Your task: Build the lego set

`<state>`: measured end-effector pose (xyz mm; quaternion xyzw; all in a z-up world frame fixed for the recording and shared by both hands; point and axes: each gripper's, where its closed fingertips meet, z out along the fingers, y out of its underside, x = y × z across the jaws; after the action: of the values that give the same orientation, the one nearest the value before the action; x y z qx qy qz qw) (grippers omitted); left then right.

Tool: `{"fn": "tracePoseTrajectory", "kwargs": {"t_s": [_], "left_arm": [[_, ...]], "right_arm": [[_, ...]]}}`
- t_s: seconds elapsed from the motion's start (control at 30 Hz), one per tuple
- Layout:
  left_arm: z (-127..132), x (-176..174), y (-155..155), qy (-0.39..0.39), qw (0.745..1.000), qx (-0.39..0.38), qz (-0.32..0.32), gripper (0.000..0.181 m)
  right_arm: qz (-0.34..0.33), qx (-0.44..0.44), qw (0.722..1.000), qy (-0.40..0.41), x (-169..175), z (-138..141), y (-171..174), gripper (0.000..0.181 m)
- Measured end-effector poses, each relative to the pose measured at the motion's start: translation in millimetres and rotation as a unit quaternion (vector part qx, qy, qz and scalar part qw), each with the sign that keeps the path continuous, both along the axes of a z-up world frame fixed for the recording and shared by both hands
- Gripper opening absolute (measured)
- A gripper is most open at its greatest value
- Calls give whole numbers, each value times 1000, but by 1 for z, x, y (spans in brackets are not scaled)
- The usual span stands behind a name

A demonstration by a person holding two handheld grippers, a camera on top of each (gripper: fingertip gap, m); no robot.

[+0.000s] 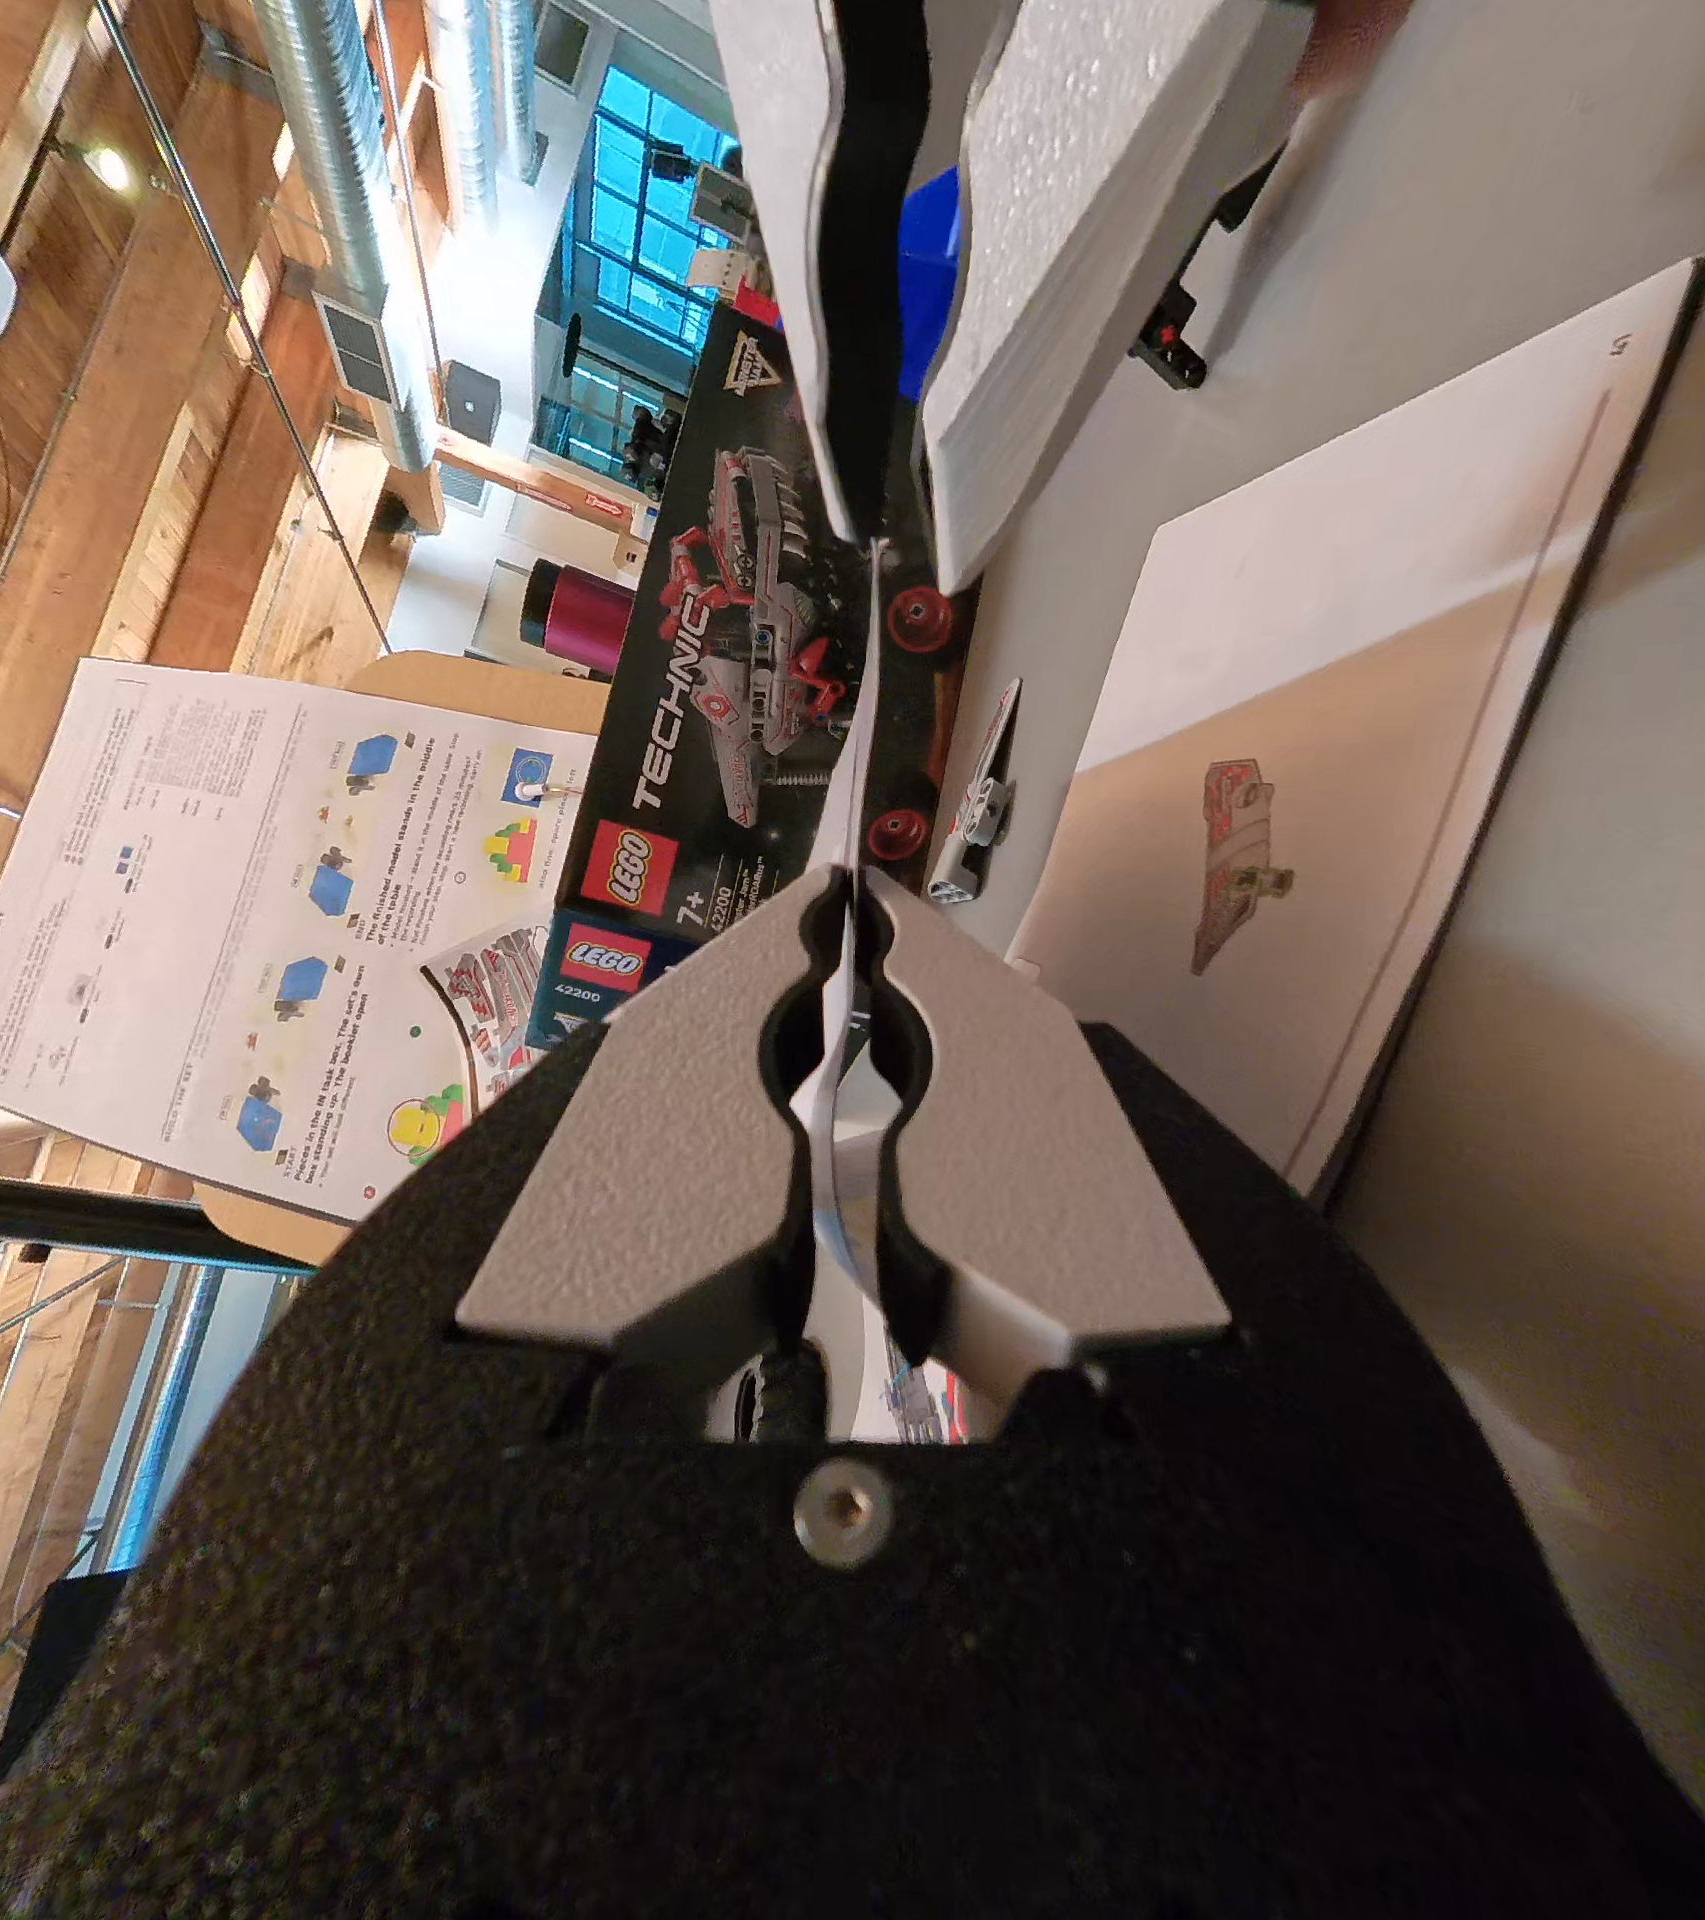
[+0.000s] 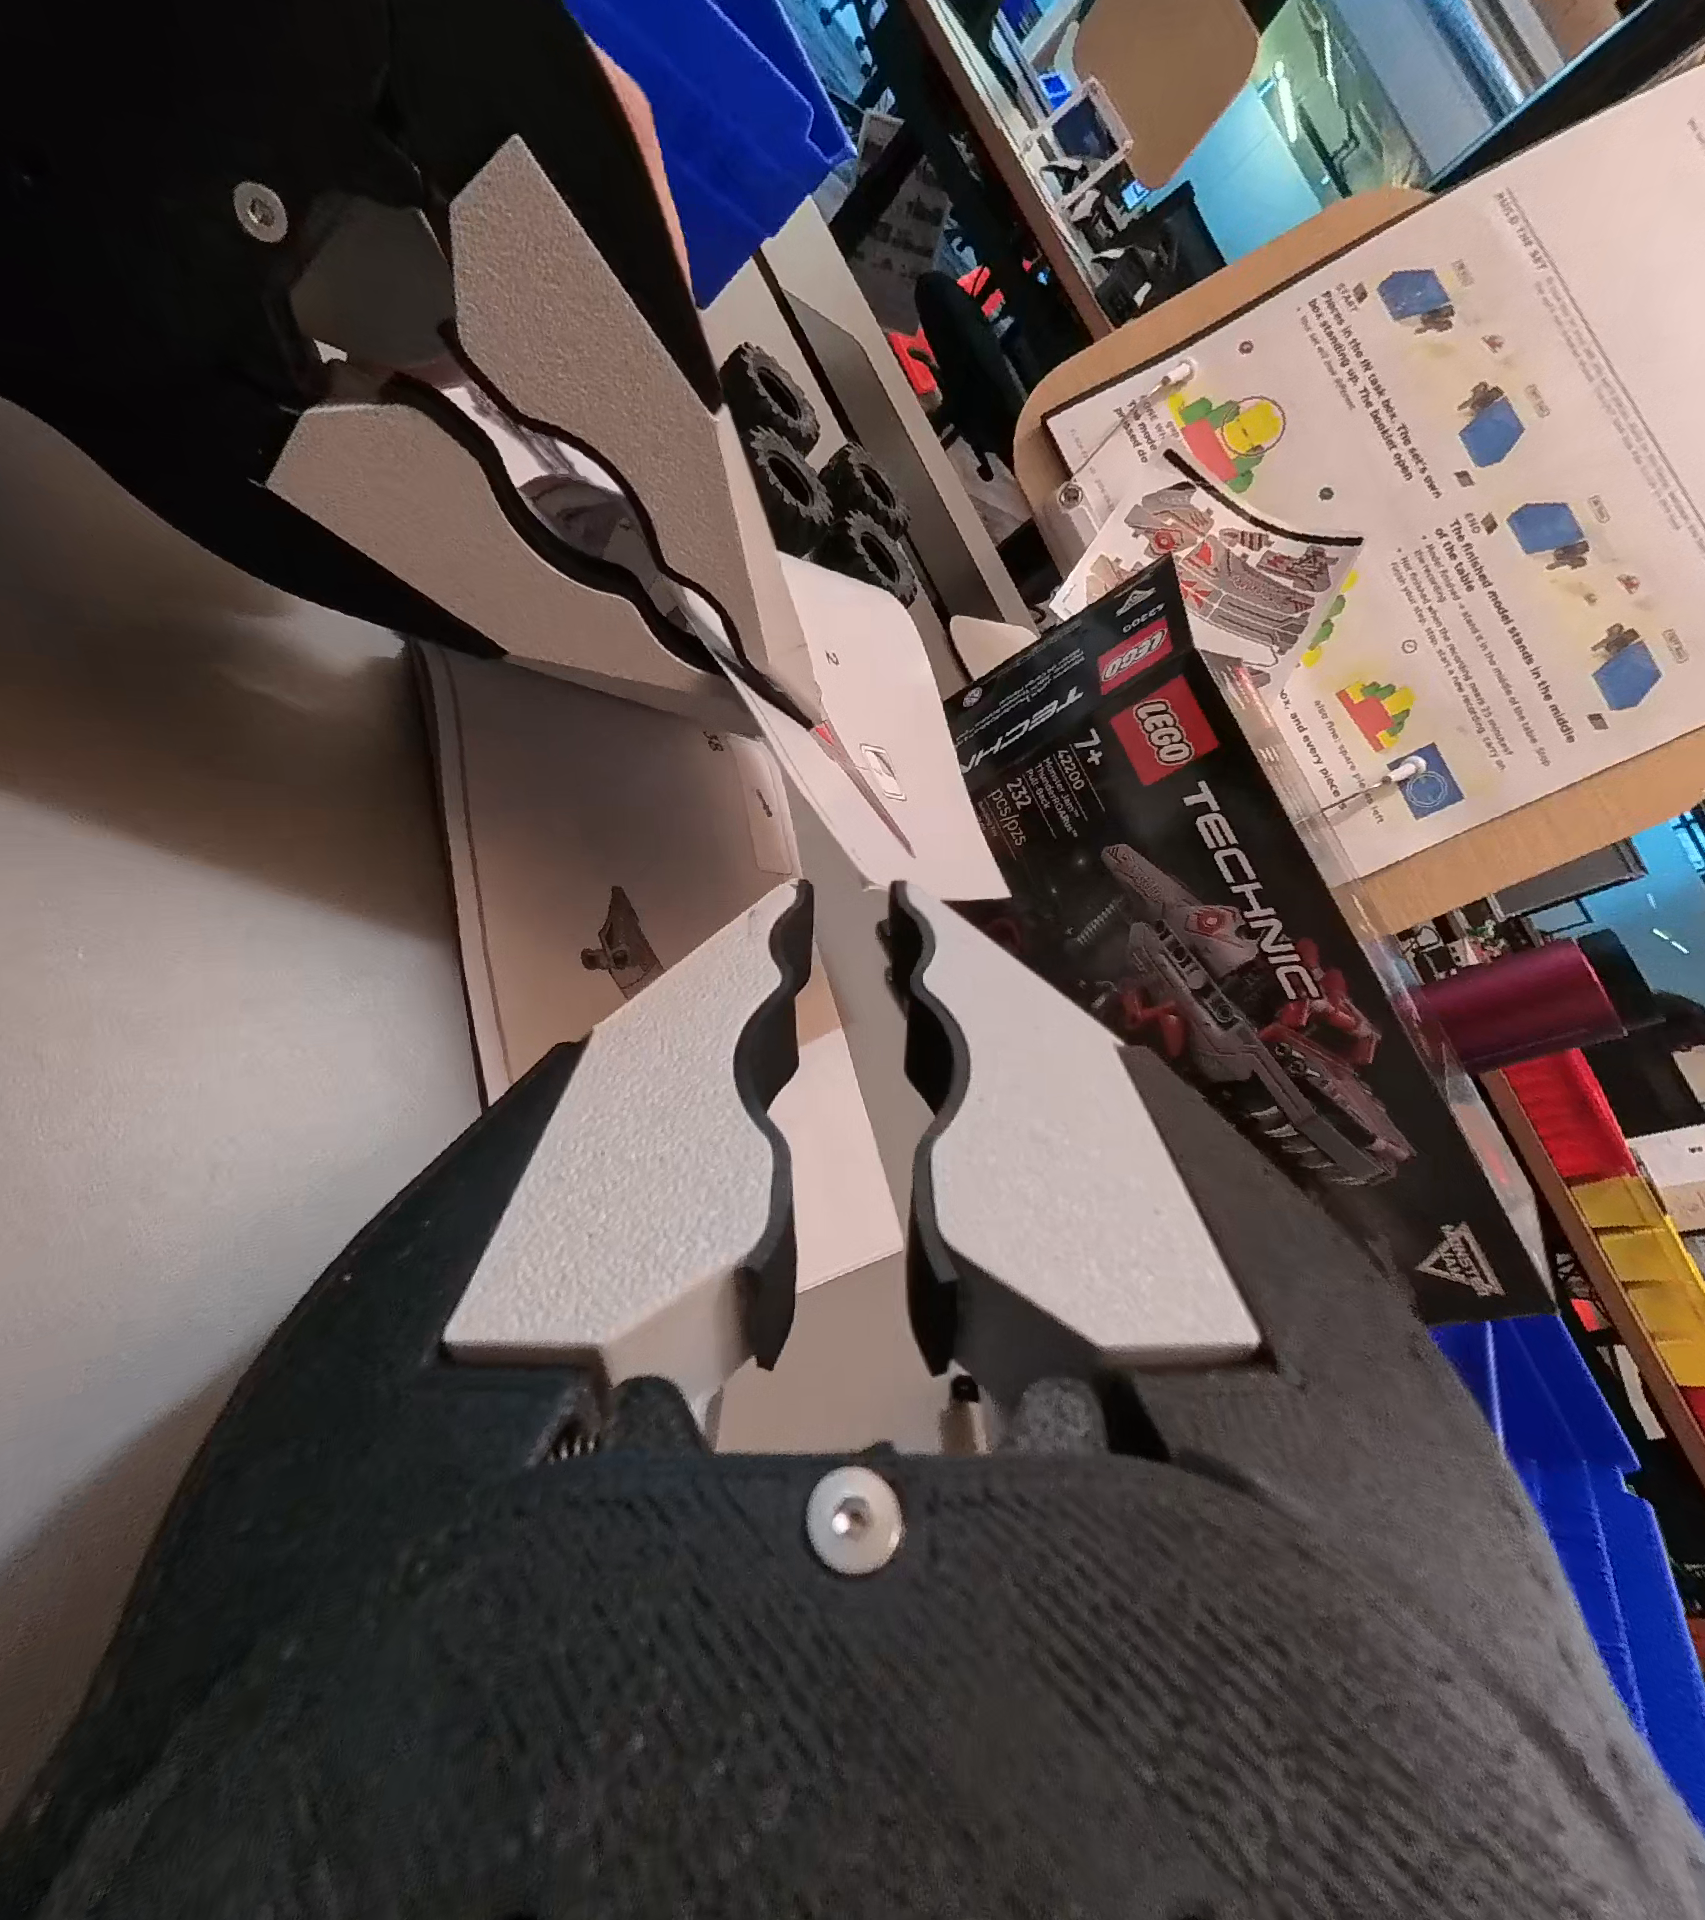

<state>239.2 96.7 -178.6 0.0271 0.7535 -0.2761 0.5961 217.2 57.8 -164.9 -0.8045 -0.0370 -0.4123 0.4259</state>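
My left gripper (image 1: 853, 894) pinches a thin page (image 1: 863, 727) of the booklet (image 1: 1347, 644) lying open on the bench (image 1: 1554, 1039). My right gripper (image 2: 850, 906) is spread a little, holding nothing. The lego box (image 2: 1232, 935) stands just behind.

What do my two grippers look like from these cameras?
Both match: the left gripper and right gripper have a rough black textured body with one silver screw at its centre, and two pale grey speckled jaws whose wavy inner edges carry black lining. No cables or sleeves show.
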Motion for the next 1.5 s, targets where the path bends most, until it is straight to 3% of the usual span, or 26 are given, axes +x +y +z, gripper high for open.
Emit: {"fn": "tracePoseTrajectory", "kwargs": {"t_s": [0.97, 1.13, 1.5], "left_arm": [[9, 3, 7, 20, 998, -61, 17, 0], [13, 2, 6, 31, 996, -86, 11, 0], [8, 2, 5, 29, 997, -65, 12, 0]], "right_arm": [[-4, 31, 999, 10, -1, -4, 9, 9], [3, 33, 999, -5, -3, 0, 13, 7], [-15, -1, 998, -66, 4, 6, 11, 9]]}}
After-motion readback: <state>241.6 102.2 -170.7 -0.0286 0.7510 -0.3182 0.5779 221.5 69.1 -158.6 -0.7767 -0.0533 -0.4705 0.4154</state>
